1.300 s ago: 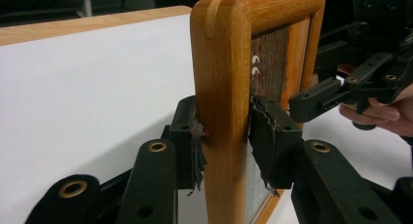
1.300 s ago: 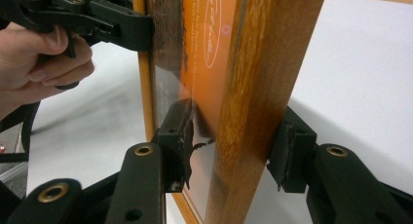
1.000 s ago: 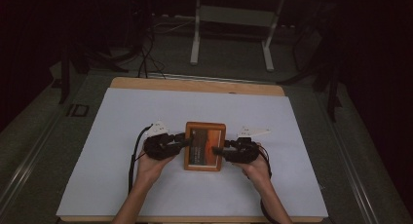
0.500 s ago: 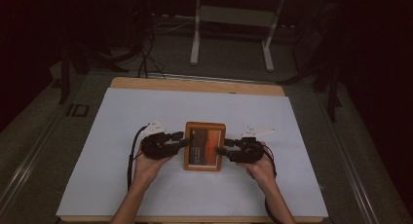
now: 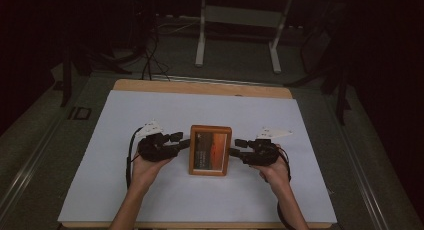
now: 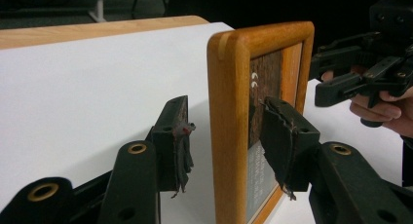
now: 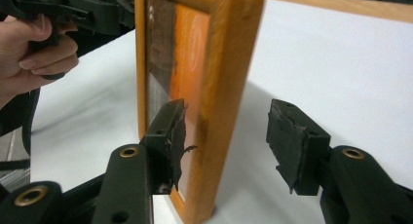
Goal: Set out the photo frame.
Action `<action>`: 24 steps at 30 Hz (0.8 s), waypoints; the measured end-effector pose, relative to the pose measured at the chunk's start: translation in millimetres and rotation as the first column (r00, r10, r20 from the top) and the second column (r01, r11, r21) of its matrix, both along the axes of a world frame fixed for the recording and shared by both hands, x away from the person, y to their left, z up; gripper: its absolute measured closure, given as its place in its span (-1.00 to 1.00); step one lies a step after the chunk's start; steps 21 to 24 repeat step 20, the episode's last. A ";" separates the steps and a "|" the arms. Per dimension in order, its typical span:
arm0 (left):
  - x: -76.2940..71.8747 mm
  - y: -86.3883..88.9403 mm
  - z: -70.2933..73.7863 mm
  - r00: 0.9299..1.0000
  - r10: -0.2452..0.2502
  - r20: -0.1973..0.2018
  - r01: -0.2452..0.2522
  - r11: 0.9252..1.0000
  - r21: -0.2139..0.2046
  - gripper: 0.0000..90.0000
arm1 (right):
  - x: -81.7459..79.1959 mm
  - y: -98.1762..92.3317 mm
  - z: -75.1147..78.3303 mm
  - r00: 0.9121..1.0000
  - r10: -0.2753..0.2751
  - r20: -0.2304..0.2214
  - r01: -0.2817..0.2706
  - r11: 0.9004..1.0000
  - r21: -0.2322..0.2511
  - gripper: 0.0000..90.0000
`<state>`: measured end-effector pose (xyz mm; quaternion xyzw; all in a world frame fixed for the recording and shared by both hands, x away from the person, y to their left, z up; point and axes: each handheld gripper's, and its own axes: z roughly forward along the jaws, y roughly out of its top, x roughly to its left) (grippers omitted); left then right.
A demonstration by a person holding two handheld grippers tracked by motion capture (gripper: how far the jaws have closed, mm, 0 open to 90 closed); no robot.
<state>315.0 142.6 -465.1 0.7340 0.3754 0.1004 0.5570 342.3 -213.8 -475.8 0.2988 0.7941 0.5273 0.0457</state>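
picture frame [image 5: 210,150] on table [image 5: 150,110], hand-held gripper [image 5: 182,140] left, another [image 5: 237,153] right

A dim lab or studio: a white-covered table [image 5: 150,110], cables on the floor [image 5: 150,60], a metal stand [image 5: 240,35] behind.

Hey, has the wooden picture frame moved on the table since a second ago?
No. The wooden picture frame sits at the same spot on the white sheet, equally far from the table's wooden far edge in the high view.
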 end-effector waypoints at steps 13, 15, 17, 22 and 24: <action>0.1 18.3 3.0 0.998 0.057 -0.008 -0.057 0.998 0.027 0.16 | 1.5 -33.0 3.8 0.997 -0.082 -0.001 0.082 0.996 0.028 0.07; 1.1 22.0 0.0 0.997 0.068 -0.022 -0.067 0.996 0.053 0.16 | 3.0 -40.2 1.2 0.994 -0.106 -0.016 0.106 0.994 0.024 0.07; 2.0 24.1 -2.3 0.997 0.076 -0.031 -0.075 0.996 0.052 0.16 | 3.5 -44.0 -0.2 0.992 -0.125 -0.017 0.125 0.992 0.011 0.07; 3.4 26.7 -6.1 0.995 0.094 -0.040 -0.091 0.992 0.082 0.15 | 4.2 -47.9 -3.1 0.982 -0.190 0.025 0.191 0.978 -0.086 0.06; 3.4 26.7 -6.1 0.995 0.094 -0.040 -0.091 0.992 0.082 0.15 | 4.2 -47.9 -3.1 0.982 -0.190 0.025 0.191 0.978 -0.086 0.06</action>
